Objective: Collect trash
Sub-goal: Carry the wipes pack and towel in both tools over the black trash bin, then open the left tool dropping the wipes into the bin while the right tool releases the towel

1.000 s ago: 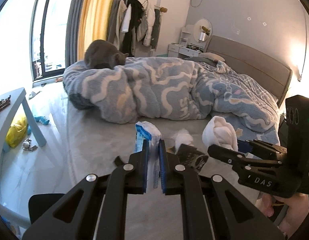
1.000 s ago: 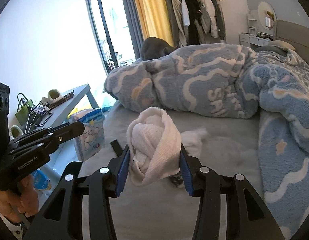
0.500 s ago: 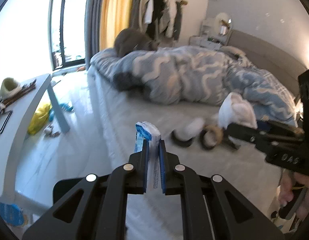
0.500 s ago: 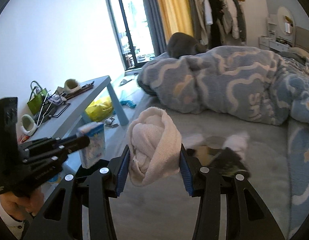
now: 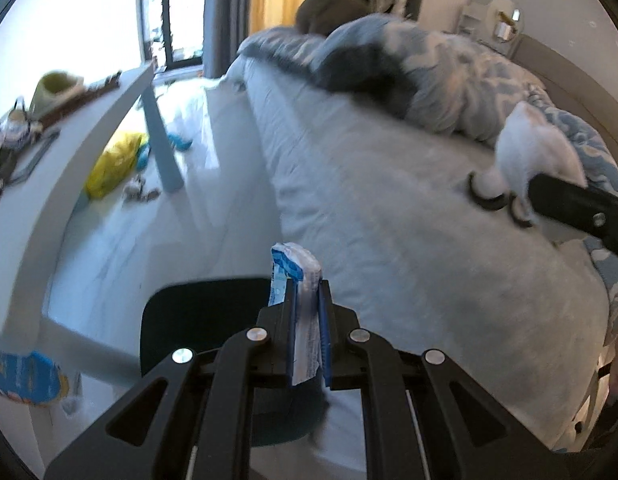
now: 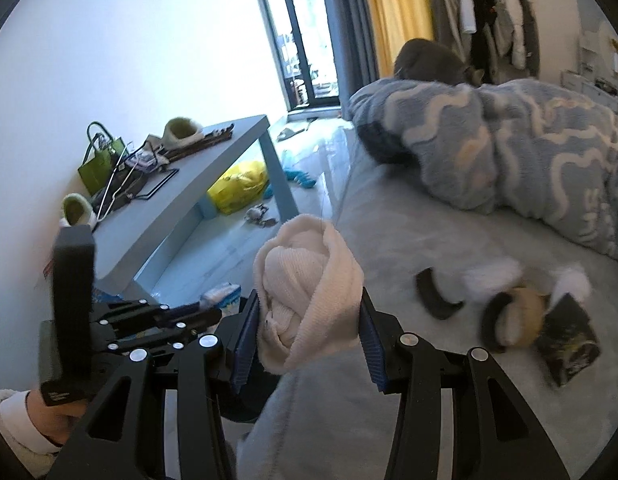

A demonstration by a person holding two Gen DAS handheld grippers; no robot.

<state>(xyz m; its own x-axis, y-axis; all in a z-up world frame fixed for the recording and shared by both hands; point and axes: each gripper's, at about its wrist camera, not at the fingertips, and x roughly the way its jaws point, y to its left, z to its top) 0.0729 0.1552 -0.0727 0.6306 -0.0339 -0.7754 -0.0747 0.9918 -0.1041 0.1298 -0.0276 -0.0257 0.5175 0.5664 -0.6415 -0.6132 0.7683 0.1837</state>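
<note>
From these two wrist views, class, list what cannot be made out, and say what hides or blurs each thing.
- Printing on the blue-and-white packet, left wrist view: blurred, lower part clamped in the left hand-held gripper.
- Dark round object below that gripper: covered by its arms.
- Dark card and furry items on the bed, right wrist view: motion-blurred.
- Inside of the white rolled cloth: folded in.

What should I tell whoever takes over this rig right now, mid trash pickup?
Left gripper: shut on a blue-and-white wrapper, above a dark bin-like container on the floor by the bed.
Right gripper: shut on a balled cream cloth, at the bed's edge.
Done: both items lifted off the bed.
Left: drop both, probably into that container, then fetch the dark packet and the fluffy bits on the mattress.
</note>
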